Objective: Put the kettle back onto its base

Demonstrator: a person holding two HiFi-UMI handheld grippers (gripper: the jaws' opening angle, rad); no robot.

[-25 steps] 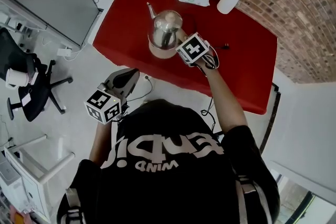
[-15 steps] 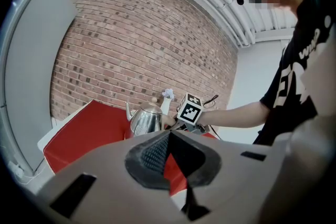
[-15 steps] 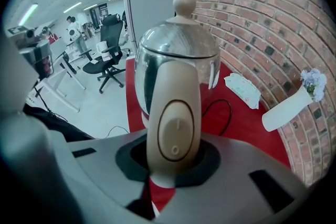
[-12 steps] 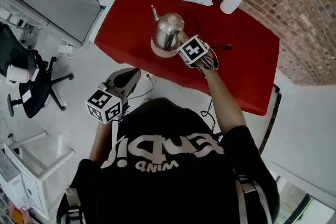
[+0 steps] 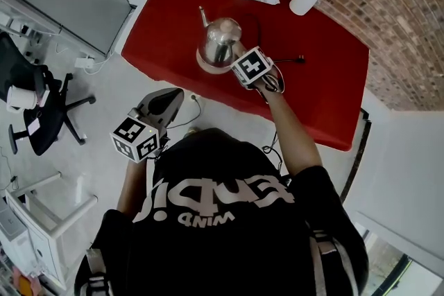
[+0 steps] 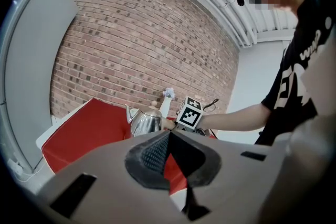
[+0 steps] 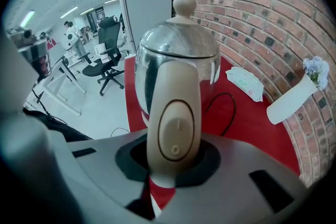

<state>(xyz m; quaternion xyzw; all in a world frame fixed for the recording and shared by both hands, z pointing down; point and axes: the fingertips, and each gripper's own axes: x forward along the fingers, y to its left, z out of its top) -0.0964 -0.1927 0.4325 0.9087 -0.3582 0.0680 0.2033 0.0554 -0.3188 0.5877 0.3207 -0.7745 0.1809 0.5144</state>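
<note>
Right gripper (image 7: 170, 168) clamped on kettle (image 5: 219, 37) handle (image 7: 173, 113). Kettle upright over its base (image 5: 205, 68), near front edge of red table (image 5: 326, 86); contact unclear. Left gripper (image 6: 167, 162) off table's front edge, jaws together, empty.

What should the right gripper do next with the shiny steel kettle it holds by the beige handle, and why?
Probably ease the steel kettle straight down until it sits flat on the round beige base, then let go. The right gripper is clamped on the beige handle, and the kettle stands directly over the base on the red table. Whether it is fully seated cannot be told.
</note>
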